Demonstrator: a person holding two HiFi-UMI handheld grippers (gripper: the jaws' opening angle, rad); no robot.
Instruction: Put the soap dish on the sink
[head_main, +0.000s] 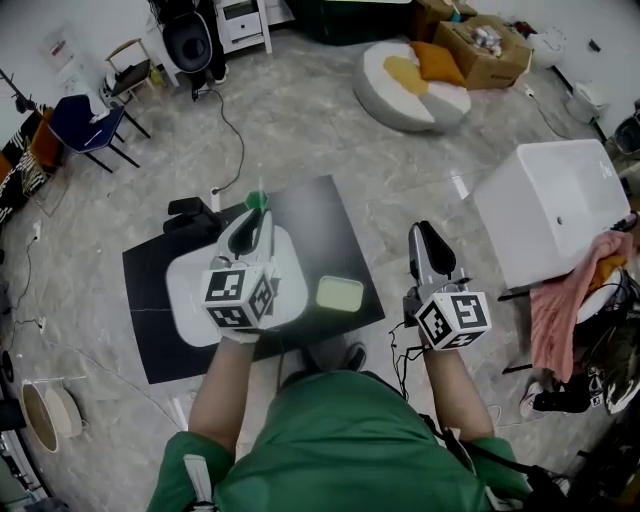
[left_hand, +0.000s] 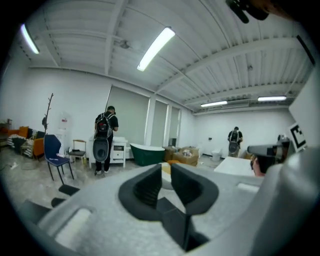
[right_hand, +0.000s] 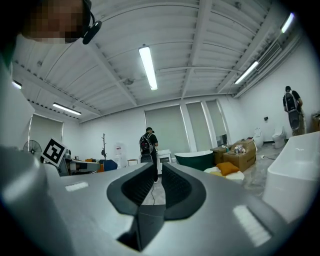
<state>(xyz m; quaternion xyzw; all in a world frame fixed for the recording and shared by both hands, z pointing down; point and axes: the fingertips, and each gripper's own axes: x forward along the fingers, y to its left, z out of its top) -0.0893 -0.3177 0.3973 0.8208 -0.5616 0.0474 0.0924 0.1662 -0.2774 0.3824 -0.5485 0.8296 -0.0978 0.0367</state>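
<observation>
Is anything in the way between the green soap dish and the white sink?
Nothing visible. The soap dish lies on the black surface; only bare floor lies between it and the sink. The right gripper hangs above that gap, empty.

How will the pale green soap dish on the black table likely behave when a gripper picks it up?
The soap dish looks low and flat, so it will probably not tip or roll. It seems a small rigid moulded piece, likely light and stiff. Its smooth rounded rim may slip in a pinch grip.
</observation>
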